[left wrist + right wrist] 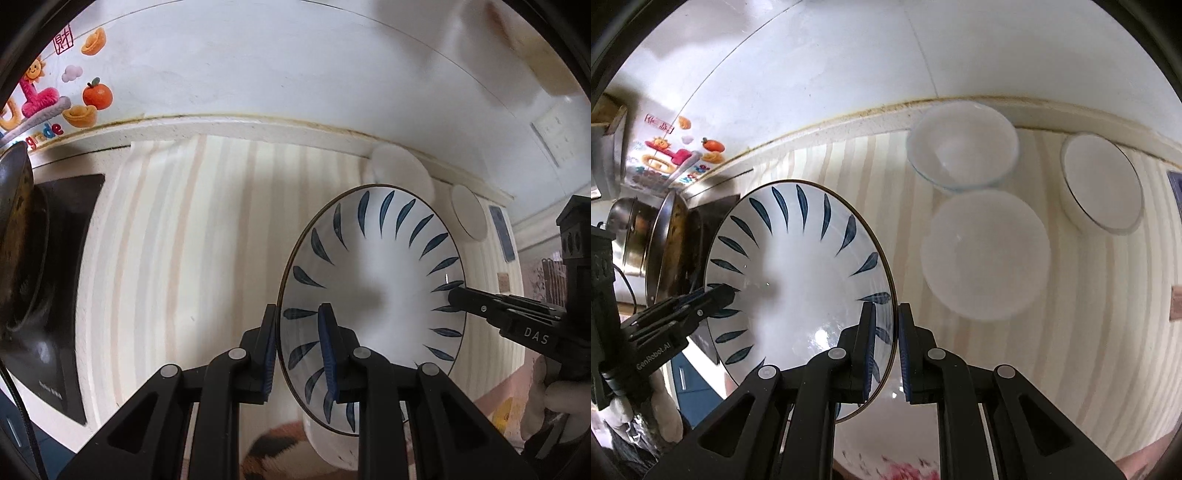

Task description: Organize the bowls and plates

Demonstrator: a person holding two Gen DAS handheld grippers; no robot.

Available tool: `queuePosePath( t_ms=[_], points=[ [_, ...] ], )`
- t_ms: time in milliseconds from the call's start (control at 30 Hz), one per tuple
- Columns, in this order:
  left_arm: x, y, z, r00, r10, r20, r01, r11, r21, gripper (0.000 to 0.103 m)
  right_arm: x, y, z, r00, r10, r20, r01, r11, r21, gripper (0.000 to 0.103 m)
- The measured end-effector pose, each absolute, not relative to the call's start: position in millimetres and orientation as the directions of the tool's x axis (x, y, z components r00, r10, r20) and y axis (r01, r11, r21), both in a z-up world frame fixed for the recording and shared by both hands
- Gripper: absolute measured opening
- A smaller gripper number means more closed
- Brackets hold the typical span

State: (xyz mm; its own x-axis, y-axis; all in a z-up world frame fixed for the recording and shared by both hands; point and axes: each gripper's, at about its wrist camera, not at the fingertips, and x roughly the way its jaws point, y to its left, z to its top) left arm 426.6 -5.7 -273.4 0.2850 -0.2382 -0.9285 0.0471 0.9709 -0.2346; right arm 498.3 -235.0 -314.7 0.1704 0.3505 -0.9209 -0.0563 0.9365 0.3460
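Note:
A white plate with blue leaf strokes and a dark rim [373, 266] [798, 273] hangs tilted above the striped mat, held from both sides. My left gripper [298, 321] is shut on its left rim, one pad inside and one outside. My right gripper [886, 317] is shut on the opposite rim. Each gripper shows in the other's view, pinching the far edge: the right gripper [456, 297] and the left gripper [720, 295]. Three white bowls stand on the mat beyond: one at the back [962, 147], one nearer [986, 254], one at the far right [1102, 181].
A cream striped mat [192, 240] covers the counter against a white tiled wall. A black stove with a dark pan [18, 240] and a steel pot [631, 229] is at the left. Below the plate lie a white dish [325, 443] and a pink-flowered dish [897, 465].

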Motion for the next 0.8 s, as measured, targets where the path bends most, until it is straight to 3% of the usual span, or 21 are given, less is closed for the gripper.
queuePosePath(
  t_ms=[800],
  points=[
    [343, -85, -352, 0.132, -0.157, -0.979, 0.09, 0.985, -0.146, 0.019, 393, -314, -402, 0.07, 0.352, -0.933, 0.041, 0.934, 0.355, 0.013]
  ],
)
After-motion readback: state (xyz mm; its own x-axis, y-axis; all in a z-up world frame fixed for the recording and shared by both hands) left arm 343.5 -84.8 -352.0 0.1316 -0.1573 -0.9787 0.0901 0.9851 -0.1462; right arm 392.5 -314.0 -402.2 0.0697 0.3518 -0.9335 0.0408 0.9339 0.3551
